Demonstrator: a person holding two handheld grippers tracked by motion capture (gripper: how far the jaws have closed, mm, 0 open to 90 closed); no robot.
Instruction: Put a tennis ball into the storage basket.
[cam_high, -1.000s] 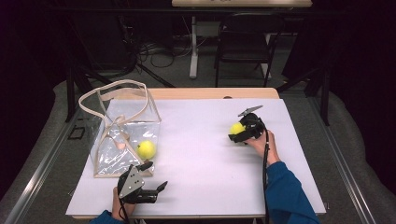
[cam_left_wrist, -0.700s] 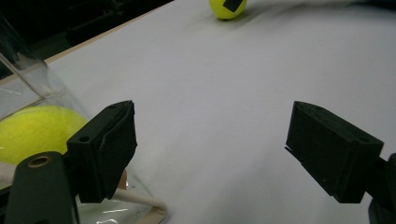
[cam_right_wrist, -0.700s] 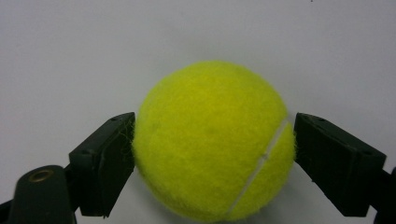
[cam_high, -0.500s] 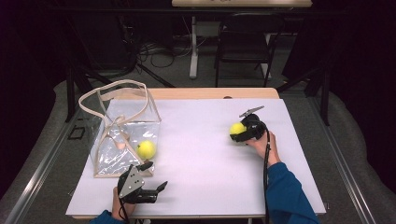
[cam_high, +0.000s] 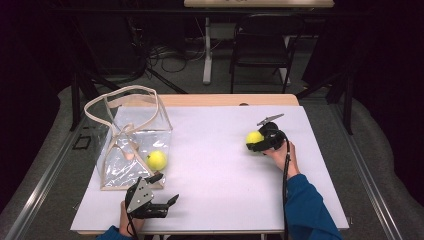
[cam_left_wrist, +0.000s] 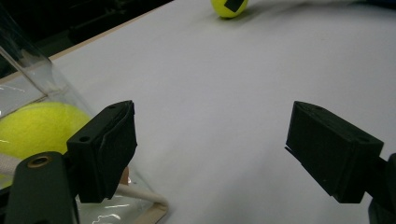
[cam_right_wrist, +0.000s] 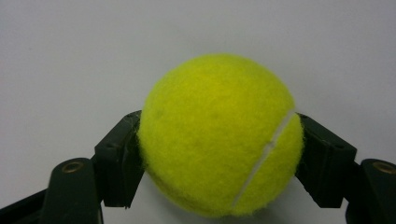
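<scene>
My right gripper (cam_high: 253, 144) (cam_right_wrist: 224, 156) sits at the right of the table, shut on a yellow tennis ball (cam_high: 254, 136) (cam_right_wrist: 219, 135); its jaws have just been closing and both pads now press the ball's sides. A second tennis ball (cam_high: 156, 160) (cam_left_wrist: 37, 128) lies inside a clear plastic bag (cam_high: 130, 145) with beige handles at the left. Just in front of the bag's near corner, my left gripper (cam_high: 165, 188) (cam_left_wrist: 219, 151) stands open and holds nothing. The left gripper view also shows the gripped ball (cam_left_wrist: 229, 5) far off.
A white sheet (cam_high: 215, 175) covers the tabletop, with a strip of bare wood along the far edge (cam_high: 225, 100). A black chair (cam_high: 260, 50) and cables stand on the floor beyond the table. Open table surface lies between the two grippers.
The right gripper's jaws have closed in around the tennis ball. Both hands and the bag stayed where they were.
</scene>
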